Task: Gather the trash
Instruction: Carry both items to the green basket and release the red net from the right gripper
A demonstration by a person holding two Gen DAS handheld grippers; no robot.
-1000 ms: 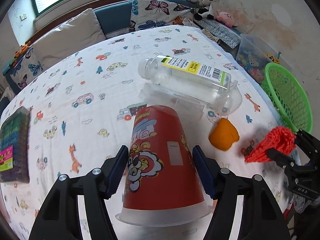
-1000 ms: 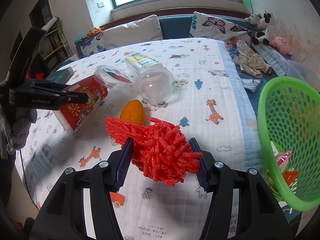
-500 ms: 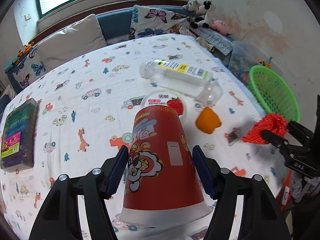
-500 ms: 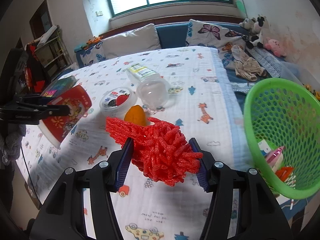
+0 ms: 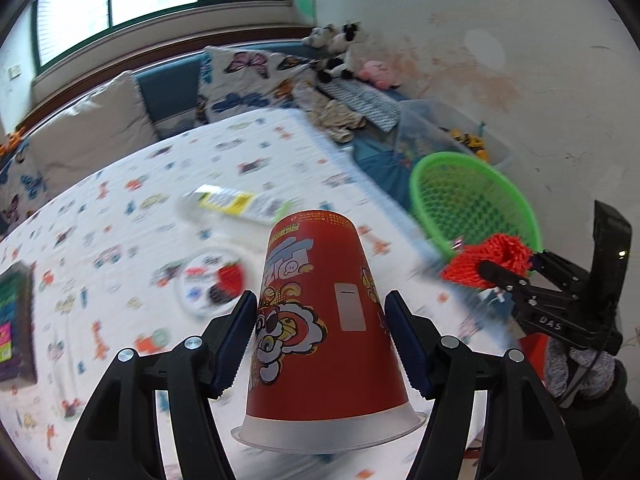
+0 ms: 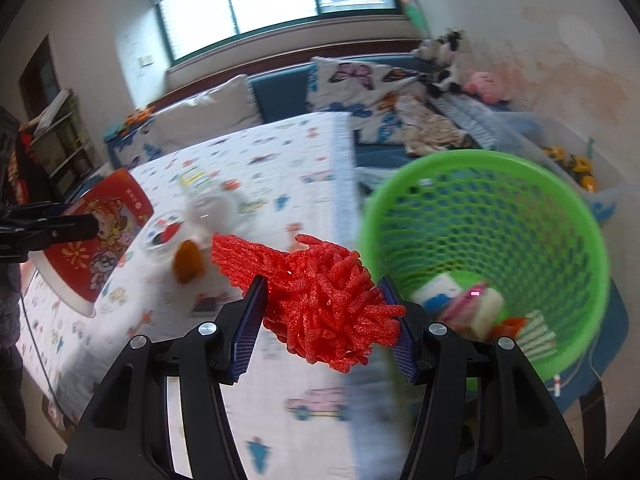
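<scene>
My left gripper [image 5: 322, 340] is shut on a red paper cup [image 5: 324, 320], held upside down above the patterned bed sheet. The cup also shows in the right wrist view [image 6: 100, 224]. My right gripper [image 6: 324, 320] is shut on a red foam fruit net [image 6: 324, 300], held in the air just left of the green mesh basket [image 6: 520, 184]. The basket holds several wrappers. In the left wrist view the net [image 5: 488, 258] sits in front of the basket [image 5: 472, 200].
On the sheet lie a clear plastic bottle [image 5: 236, 204], a round lidded tub with a strawberry label [image 5: 212, 284] and an orange peel [image 6: 186, 266]. A dark box [image 5: 14, 324] lies at the left. Pillows and soft toys line the far side.
Both grippers have risen and moved right toward the basket with their loads. The basket is now much closer in the right wrist view.
</scene>
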